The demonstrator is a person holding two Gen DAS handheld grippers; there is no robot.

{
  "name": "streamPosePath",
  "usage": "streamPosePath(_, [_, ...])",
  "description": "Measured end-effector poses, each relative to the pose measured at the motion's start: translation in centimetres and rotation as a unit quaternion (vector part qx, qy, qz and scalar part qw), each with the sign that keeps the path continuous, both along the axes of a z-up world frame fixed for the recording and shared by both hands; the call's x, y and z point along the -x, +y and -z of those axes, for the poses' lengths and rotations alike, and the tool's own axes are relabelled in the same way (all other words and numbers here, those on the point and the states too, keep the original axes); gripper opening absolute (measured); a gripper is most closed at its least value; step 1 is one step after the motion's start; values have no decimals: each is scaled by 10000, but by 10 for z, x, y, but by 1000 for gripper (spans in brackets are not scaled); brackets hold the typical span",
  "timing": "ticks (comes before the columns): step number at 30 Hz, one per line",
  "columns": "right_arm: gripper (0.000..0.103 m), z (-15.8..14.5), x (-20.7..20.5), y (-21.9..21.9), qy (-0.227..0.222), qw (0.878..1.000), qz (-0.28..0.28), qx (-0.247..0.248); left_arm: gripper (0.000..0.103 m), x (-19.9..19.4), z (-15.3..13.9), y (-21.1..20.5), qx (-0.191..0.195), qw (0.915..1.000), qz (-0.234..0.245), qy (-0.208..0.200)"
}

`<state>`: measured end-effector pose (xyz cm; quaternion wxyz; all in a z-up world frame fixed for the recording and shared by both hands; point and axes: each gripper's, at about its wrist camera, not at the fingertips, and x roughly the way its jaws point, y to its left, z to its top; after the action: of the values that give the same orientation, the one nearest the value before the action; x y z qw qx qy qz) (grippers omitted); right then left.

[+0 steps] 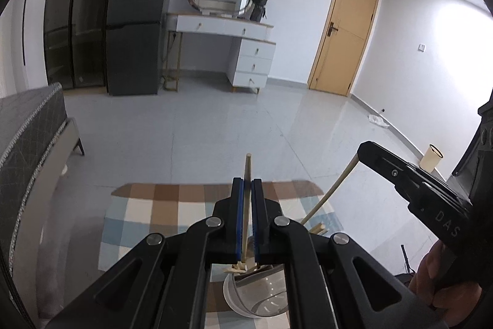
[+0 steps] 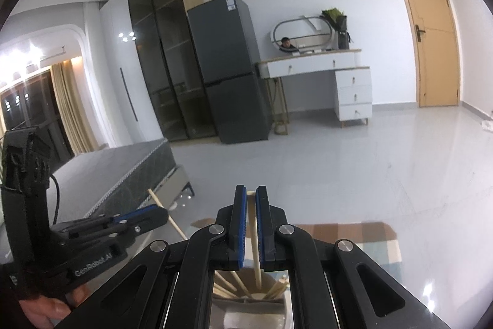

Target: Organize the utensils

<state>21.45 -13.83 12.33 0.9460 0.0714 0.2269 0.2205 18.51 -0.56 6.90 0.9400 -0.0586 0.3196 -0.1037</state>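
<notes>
Left tool (image 1: 247, 185) clamps a thin pale wooden chopstick (image 1: 247, 171); right tool (image 2: 251, 193) clamps another chopstick (image 2: 255, 248), both above the smooth round holder (image 1: 255, 295) on the glass bench (image 2: 354, 224).

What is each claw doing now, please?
Left claw: closed on a chopstick.
Right claw: closed on another chopstick.

Bright ceiling glare (upper right), fisheye-warped edges.

left tool (image 2: 140, 219): "GenRobot.AI" on its body | right tool (image 1: 366, 151): "DAS" on its side
</notes>
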Motion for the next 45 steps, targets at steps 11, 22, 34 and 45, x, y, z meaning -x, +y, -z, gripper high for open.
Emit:
streamPosePath(11, [5,62,-4,-2,785,9969,-55,-88,0,-10,40,-14,-88,9917,350,1233])
streamPosePath(22, [50,61,20,-17,882,9960,53,-94,53,23,-7,-11,9,9946,101,1036])
streamPosePath(34, [66,20,99,-32,394,9989,243,-1,76,96,-62,-10,-501,9975,-446,234])
streamPosePath(45, [96,-16,174,-40,-537,9976,409,-139,87,154,-76,-4,-599,9925,-955,-474])
